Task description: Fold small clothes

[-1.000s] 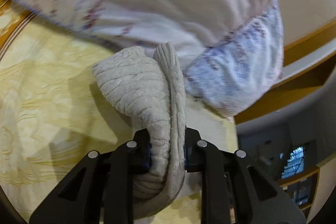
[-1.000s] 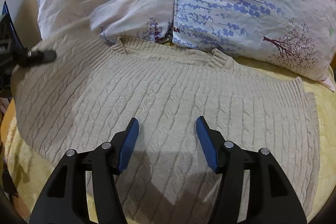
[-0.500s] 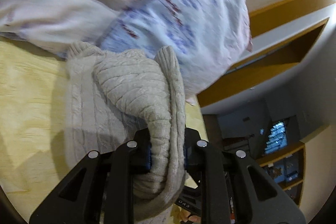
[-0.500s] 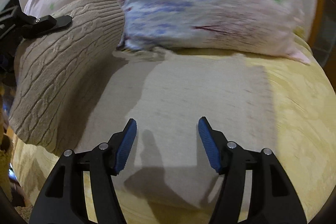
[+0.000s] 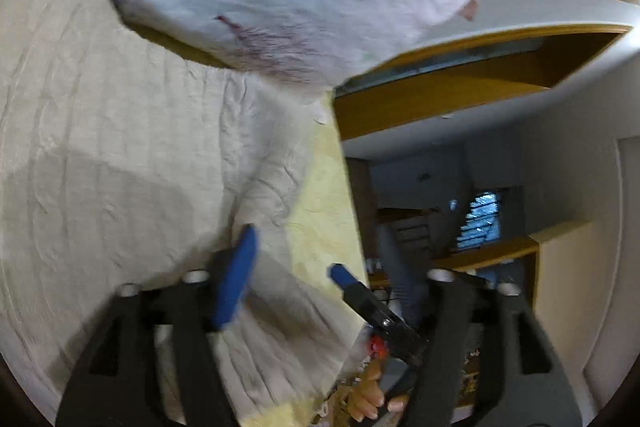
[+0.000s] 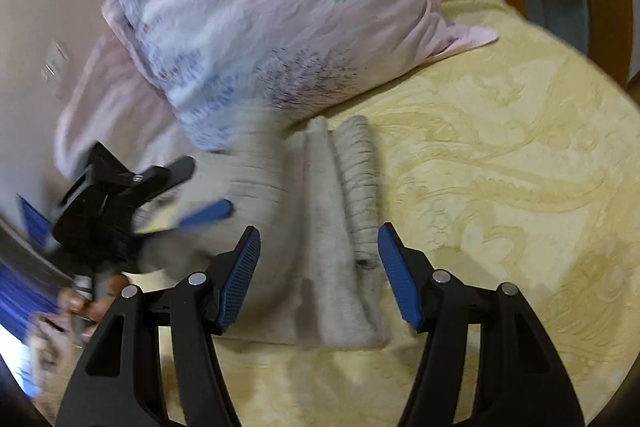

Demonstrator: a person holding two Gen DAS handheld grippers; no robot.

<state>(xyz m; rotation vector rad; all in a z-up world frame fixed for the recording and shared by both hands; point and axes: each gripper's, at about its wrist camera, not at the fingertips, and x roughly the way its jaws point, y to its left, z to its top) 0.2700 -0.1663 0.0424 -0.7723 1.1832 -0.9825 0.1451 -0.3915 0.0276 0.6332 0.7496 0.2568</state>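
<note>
Now that our left gripper [image 5: 292, 267], clamped on the sweater [image 6: 320, 227] 1 second ago, has let go with jaws apart, the garment lies folded on the bed [image 6: 500, 167] at frame centre, between our right gripper's [image 6: 318, 267] equally open jaws.

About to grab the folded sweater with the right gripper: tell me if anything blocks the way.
Nothing visible does. The right gripper is open, with the folded beige sweater lying directly between and ahead of its fingers on the yellow bedspread. The left gripper hovers off to the left; the floral pillow sits behind.
</note>
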